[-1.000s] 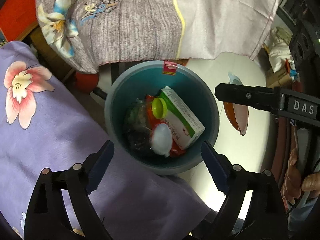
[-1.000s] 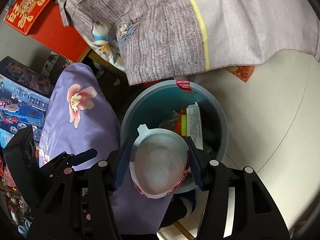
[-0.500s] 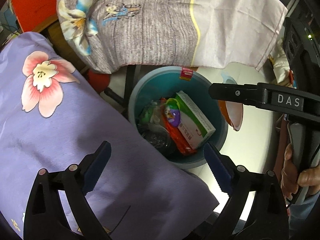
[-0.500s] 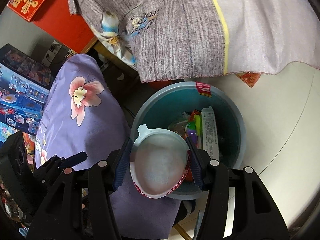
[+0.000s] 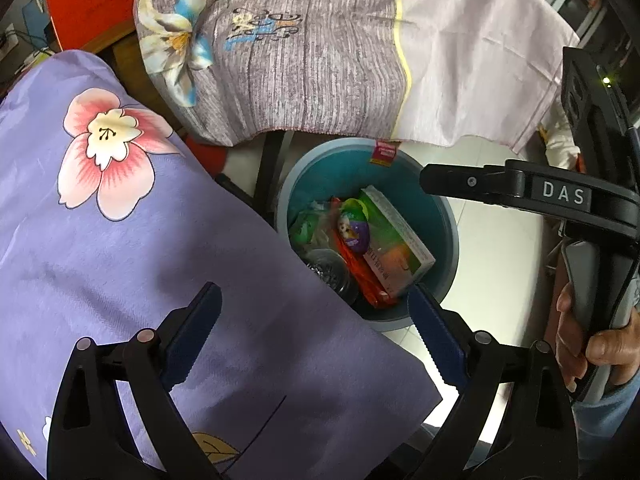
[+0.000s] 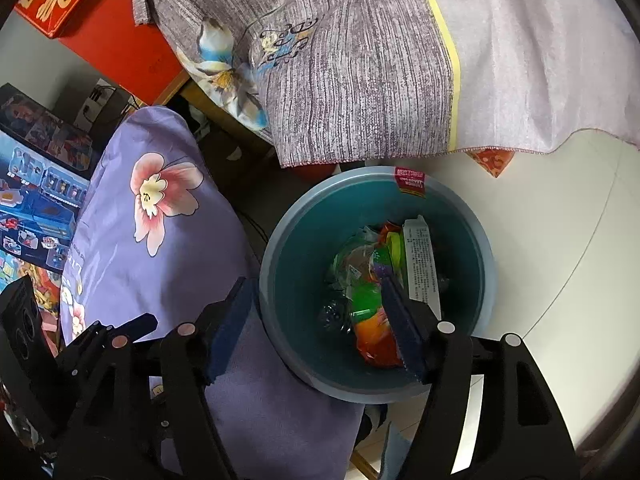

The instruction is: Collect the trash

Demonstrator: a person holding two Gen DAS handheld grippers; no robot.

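Evidently the trash [image 6: 380, 280] is lying in the teal bin [image 6: 304, 240] on the floor: a stiff carton [image 5: 394, 240], crinkly wrappers, all probably light, best pinched by an edge. The right gripper [image 6: 316, 328] is opening above the bin with nothing between its jaws; the left gripper [image 5: 316, 336] is hovering apart, empty. Only the left view is showing the hand [image 5: 592, 344] gripping the right tool.
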